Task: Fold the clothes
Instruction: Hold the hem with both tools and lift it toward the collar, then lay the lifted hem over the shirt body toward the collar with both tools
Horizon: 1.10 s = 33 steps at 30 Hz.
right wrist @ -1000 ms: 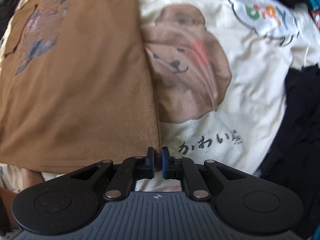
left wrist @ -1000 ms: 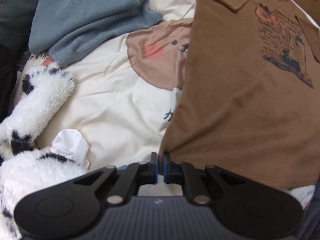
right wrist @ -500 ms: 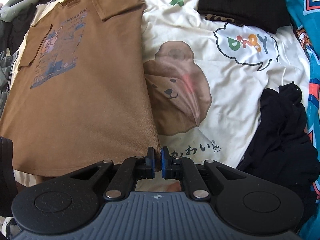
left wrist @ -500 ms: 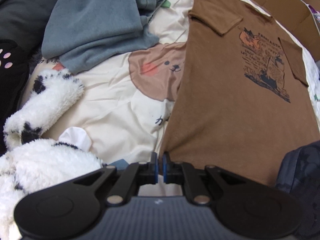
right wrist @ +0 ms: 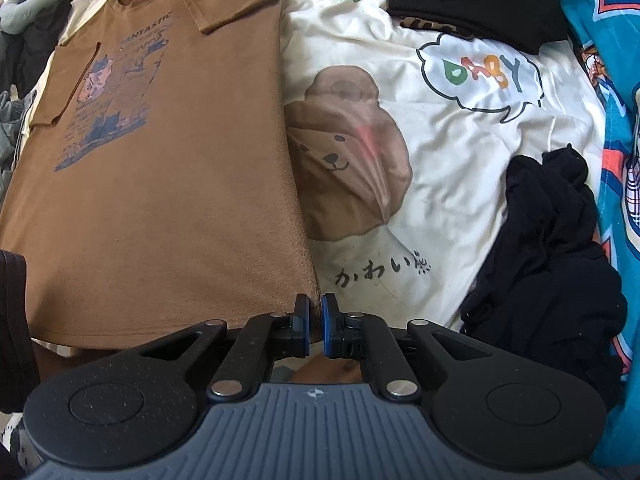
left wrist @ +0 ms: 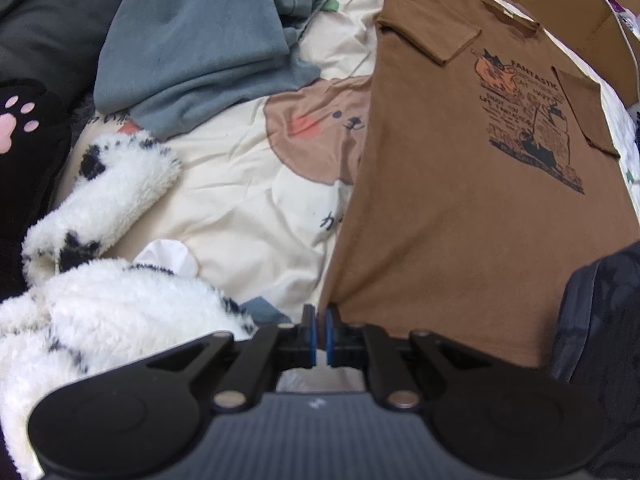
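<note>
The brown T-shirt [left wrist: 460, 208] lies front side up on a cream bed sheet [left wrist: 240, 208] w/ a bear print, both sleeves folded in over the chest. In the left wrist view it fills the area from 12 to 4 o'clock; in the right wrist view it [right wrist: 160, 168] fills the area from 9 to 12 o'clock.

The left claw [left wrist: 321, 330] is pressed together and pinches the hem corner of the shirt at 6 o'clock of its view; the cloth rises from the sheet up to the pads. The right claw [right wrist: 314, 326] is also pressed together, on the other hem corner, approx. at 6 o'clock of its own view, and the shirt edge runs up from there towards 12.

Other things on the bed:
- a grey-blue garment [left wrist: 200, 48] at 11 o'clock in the left view, apart from the shirt;
- a white fluffy item w/ black spots [left wrist: 104, 280] at 8 o'clock, left view;
- a black crumpled garment [right wrist: 552, 248] at 3 o'clock in the right view, well apart from the shirt;
- a black folded item [right wrist: 476, 0] at 1 o'clock, right view.
</note>
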Tool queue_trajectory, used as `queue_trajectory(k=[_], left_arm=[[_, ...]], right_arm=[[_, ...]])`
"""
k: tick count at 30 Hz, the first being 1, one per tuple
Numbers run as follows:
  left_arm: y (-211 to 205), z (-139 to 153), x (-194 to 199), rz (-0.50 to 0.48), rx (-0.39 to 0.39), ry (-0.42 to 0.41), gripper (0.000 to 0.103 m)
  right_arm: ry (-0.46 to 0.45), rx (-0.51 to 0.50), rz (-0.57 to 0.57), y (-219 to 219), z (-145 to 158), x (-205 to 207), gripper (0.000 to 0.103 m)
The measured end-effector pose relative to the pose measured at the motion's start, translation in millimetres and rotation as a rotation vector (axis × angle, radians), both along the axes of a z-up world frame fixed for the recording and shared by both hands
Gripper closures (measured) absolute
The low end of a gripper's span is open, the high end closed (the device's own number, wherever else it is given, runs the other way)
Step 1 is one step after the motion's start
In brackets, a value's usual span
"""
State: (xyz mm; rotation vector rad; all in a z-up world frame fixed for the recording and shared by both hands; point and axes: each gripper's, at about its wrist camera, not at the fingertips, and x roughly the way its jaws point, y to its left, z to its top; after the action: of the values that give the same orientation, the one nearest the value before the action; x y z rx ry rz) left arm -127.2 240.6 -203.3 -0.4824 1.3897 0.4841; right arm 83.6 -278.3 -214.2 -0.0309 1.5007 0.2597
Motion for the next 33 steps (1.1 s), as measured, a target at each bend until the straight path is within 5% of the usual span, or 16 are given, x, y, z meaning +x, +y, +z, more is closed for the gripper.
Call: queue_trajectory(k=[14,33], left_arm=[[-10,-14,-27,-0.013,-0.039,0.034,0.099],[25,-8,40,0.022,-0.037,-0.068,0.099]], right_arm=[[0.063,-0.044,-0.025,-5,-11,-15,0.099],[-0.054,0.040,-0.026,32,-6,56,0.099]])
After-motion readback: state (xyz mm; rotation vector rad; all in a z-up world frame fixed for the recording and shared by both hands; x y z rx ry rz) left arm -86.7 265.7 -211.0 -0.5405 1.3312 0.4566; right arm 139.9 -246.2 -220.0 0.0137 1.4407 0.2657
